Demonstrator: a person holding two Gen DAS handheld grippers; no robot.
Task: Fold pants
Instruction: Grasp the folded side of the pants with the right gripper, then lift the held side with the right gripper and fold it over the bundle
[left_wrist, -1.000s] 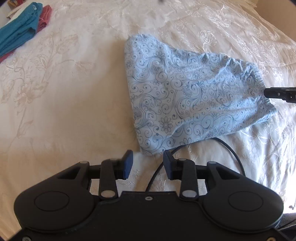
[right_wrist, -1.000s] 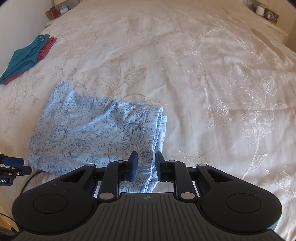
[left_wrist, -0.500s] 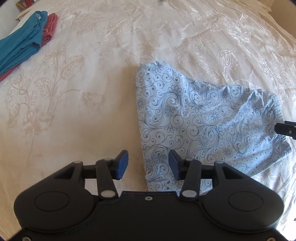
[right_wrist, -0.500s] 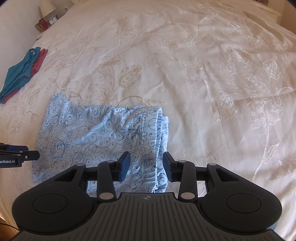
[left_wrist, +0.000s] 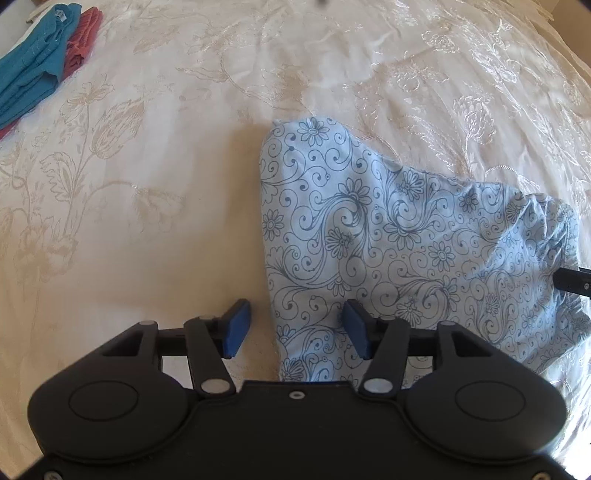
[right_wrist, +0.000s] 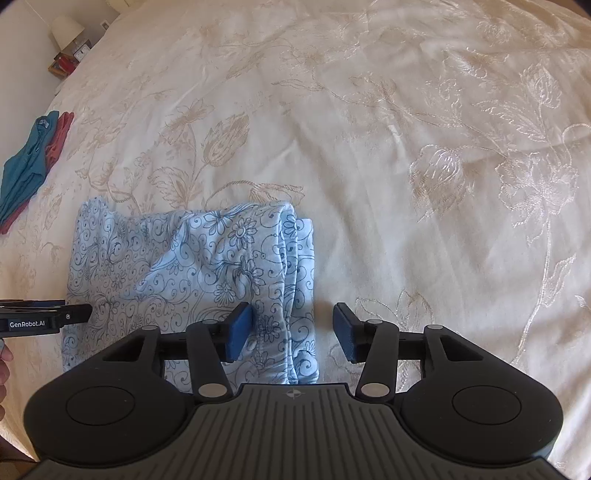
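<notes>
Pants (left_wrist: 399, 240) folded into a compact bundle, lying on the bedspread (left_wrist: 147, 221) near its close edge. Layered, gathered end (right_wrist: 291, 280) under the right gripper (right_wrist: 291, 332); smooth folded end under the left gripper (left_wrist: 293, 332). Both sets of jaws just opened wide, each straddling an edge of the cloth, pads clear of it, nothing gripped.

Probably set for one more fold or a lift. Best done by lowering both evenly, catching every layer at the stacked end, not just the top one, then closing together and moving the two ends at one pace so the bundle stays square.

Thin, soft, pale blue cotton-like fabric, dark swirl-and-flower print, lightly puckered. Cream bedspread with glossy embroidered flowers, slightly rumpled. Teal and red clothes (right_wrist: 29, 166) well apart at the far left.
</notes>
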